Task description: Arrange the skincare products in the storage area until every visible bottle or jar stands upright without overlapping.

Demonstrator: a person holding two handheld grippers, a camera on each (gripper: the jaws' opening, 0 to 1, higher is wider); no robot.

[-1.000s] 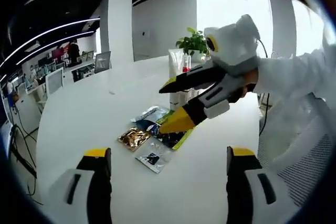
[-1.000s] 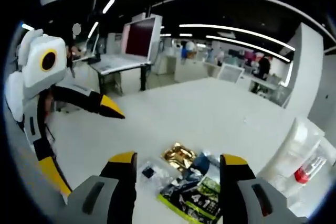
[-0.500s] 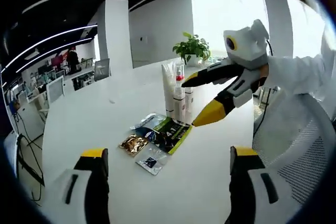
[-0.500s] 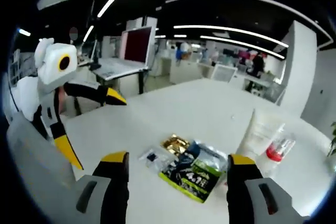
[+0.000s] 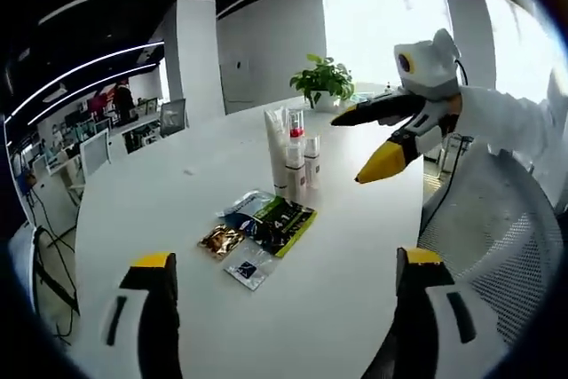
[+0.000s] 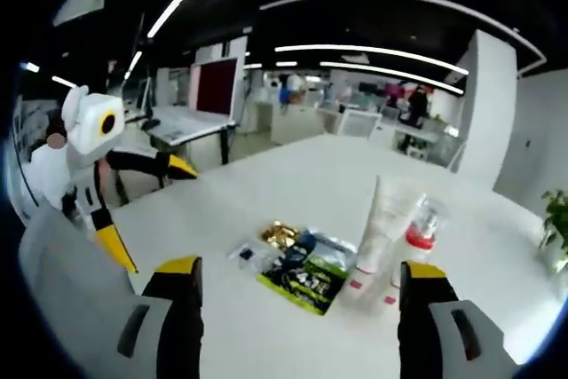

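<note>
Skincare bottles stand upright in a tight cluster near the middle of the white oval tabletop: a tall white squeeze tube, a clear bottle with a red collar and smaller white bottles beside them, so close together that you cannot tell whether they touch. In the right claw view the tube is left of the red-collared bottle.

Just on the near side of the bottles lies a loose pile of flat sachets. A dark packet with green print sits closest to the bottles, a silvery-blue packet overlaps it, a gold foil packet lies beside that, and a small clear packet with a dark square is nearest to you in the left claw view.

Your left claw hangs above the near edge of the tabletop, its black, yellow-tipped jaws spread wide and holding nothing. Your right claw is likewise spread wide and empty, held back from the sachets and bottles. In the left claw view the right claw comes in from the right, well apart from the bottles, above a white mesh chair.

A green potted plant stands at the far end of the tabletop, beyond the bottles.
</note>
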